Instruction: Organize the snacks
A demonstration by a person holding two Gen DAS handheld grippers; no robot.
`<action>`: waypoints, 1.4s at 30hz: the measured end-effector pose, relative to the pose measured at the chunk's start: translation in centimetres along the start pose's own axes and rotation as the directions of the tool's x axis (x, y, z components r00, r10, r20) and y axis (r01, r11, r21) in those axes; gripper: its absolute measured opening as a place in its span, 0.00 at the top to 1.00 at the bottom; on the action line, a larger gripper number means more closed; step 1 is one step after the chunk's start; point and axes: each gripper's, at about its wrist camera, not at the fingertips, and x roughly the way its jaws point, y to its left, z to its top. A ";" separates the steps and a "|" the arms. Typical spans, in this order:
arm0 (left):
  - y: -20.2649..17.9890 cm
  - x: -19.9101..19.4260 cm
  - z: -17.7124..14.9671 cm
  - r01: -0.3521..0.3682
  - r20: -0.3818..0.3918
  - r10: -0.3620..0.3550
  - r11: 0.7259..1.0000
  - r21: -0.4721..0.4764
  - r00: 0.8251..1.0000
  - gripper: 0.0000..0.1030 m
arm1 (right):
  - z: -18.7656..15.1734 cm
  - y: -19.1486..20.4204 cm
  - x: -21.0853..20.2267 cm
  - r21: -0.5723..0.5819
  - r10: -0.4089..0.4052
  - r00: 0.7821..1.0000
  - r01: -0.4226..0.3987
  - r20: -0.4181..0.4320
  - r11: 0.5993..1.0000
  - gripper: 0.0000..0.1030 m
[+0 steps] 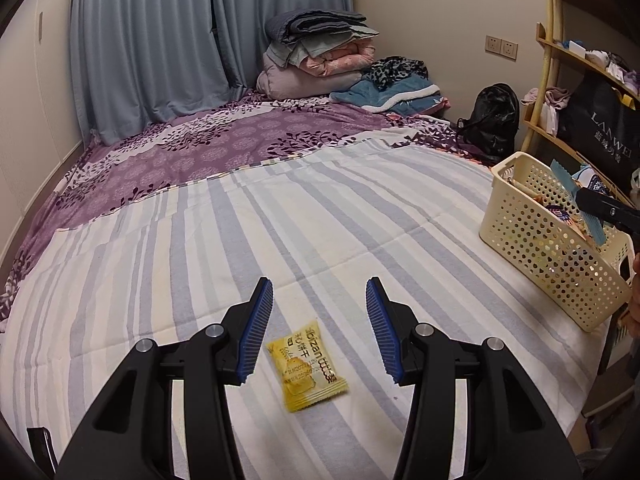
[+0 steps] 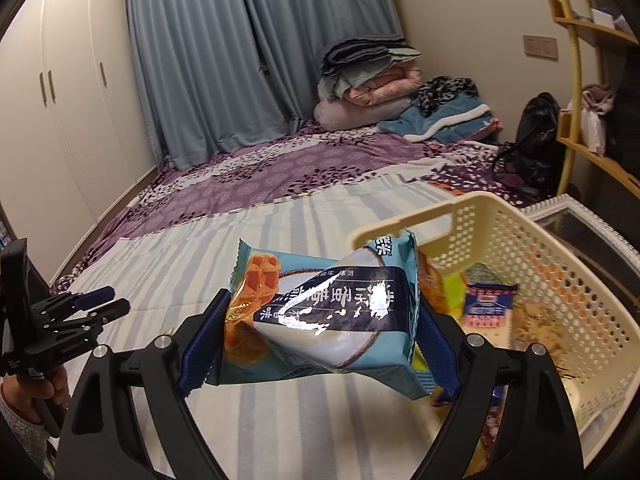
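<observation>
A small yellow snack packet [image 1: 306,366] lies flat on the striped sheet [image 1: 280,240], between and just below the fingers of my left gripper [image 1: 319,332], which is open and empty above it. My right gripper [image 2: 320,340] is shut on a light-blue waffle snack bag [image 2: 328,320] and holds it in the air at the near left rim of the cream perforated basket [image 2: 560,264]. The basket holds several snack packs [image 2: 488,304]. In the left wrist view the basket [image 1: 540,248] stands at the right with the right gripper's finger [image 1: 600,206] and the blue bag [image 1: 576,200] over it.
The bed carries a purple floral blanket [image 1: 224,144] and folded bedding [image 1: 316,60] at the far end. A black backpack [image 1: 492,120] and a wooden shelf [image 1: 560,80] stand to the right. A white wardrobe [image 2: 68,112] stands at the left. The left gripper [image 2: 100,304] shows at the left edge.
</observation>
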 end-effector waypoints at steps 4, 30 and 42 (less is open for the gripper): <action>-0.3 0.2 0.0 0.004 -0.006 -0.004 1.000 0.012 1.000 0.51 | -0.4 -2.5 -0.9 0.045 -0.055 0.998 0.055 0.008 0.997 0.17; 1.3 7.0 -5.0 -0.041 -0.244 0.023 0.997 -0.070 0.969 0.27 | 0.0 -4.2 -5.4 0.090 -0.278 0.945 0.265 0.174 0.960 0.07; 2.1 8.6 -5.7 -0.074 -0.265 0.042 0.991 -0.111 0.963 0.52 | -1.2 -2.0 -3.0 0.021 -0.176 0.977 0.175 0.122 0.984 0.07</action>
